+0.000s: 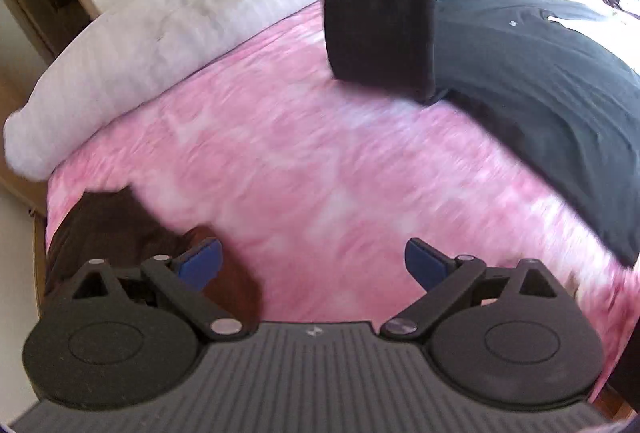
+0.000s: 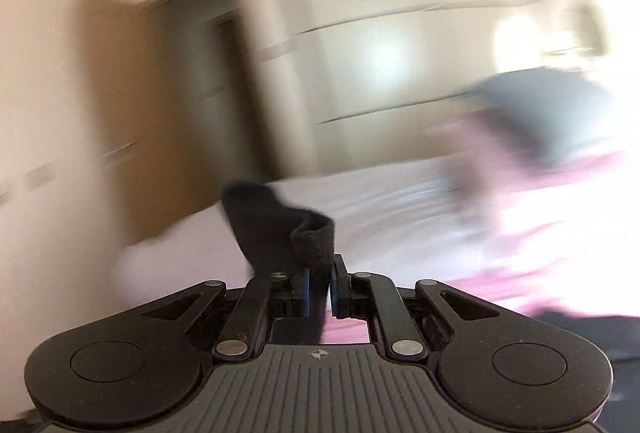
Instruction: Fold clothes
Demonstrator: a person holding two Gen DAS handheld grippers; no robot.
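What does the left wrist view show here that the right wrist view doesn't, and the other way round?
Left wrist only: the left gripper open over the pink bedsheet, a brown garment at the near corner, a dark garment spread flat.
Right wrist only: the right gripper shut on black fabric, and a wooden door.
Both: the sheet, the white pillow, and the hanging black fabric, though the right view is blurred.

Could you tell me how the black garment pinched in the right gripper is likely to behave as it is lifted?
Probably floppy: the black garment curls over the shut right gripper. Likely light, since it hangs from one pinch. It may swing.
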